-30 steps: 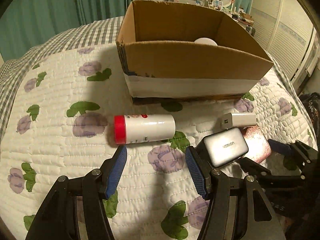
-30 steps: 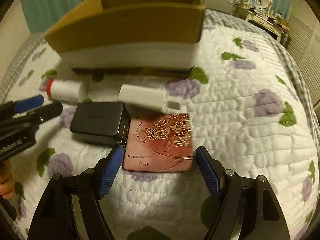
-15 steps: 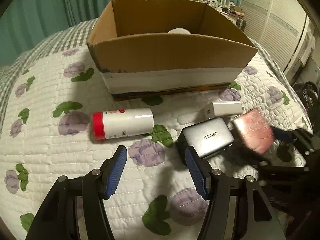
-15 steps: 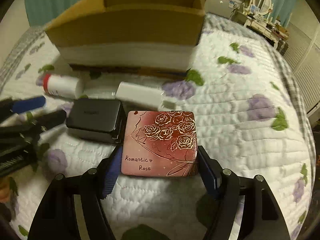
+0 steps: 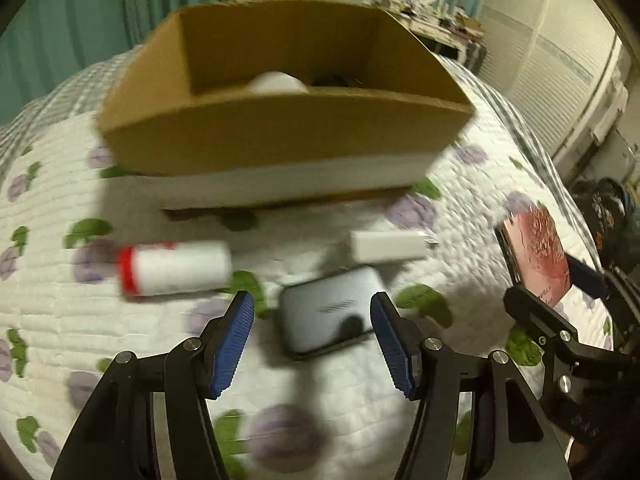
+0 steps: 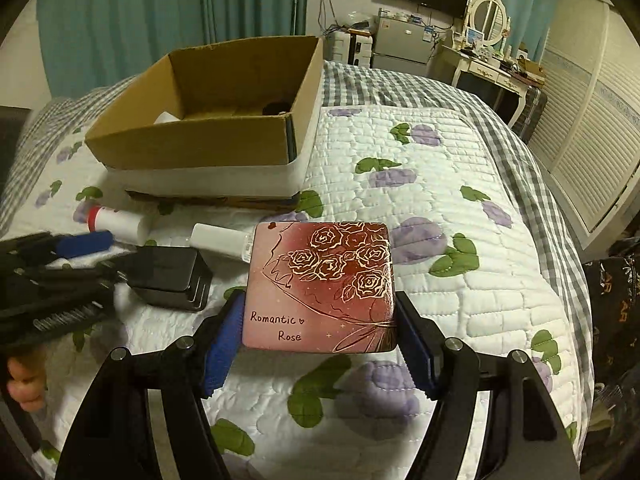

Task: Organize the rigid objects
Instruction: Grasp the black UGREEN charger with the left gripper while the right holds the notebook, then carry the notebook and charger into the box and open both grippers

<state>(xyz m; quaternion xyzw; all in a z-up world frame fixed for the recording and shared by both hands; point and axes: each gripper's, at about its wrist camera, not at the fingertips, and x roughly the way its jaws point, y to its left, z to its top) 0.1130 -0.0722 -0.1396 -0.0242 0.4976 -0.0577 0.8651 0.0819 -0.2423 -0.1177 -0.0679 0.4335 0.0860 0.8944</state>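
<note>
My right gripper is shut on a pink square tin printed with roses and holds it above the quilt; the tin also shows in the left wrist view. My left gripper is open just above a dark grey charger block, which lies between its fingers. A white bottle with a red cap and a white adapter lie on the quilt in front of an open cardboard box. The box holds a white round object.
The flowered quilt covers a bed with a checked blanket at its far end. A dresser with a mirror, a small fridge and louvred wardrobe doors stand beyond the bed. Dark clothing lies at the right edge.
My right gripper closed on the pink tin and lifted it off the quilt. My left gripper moved right, from near the bottle to over the charger block.
</note>
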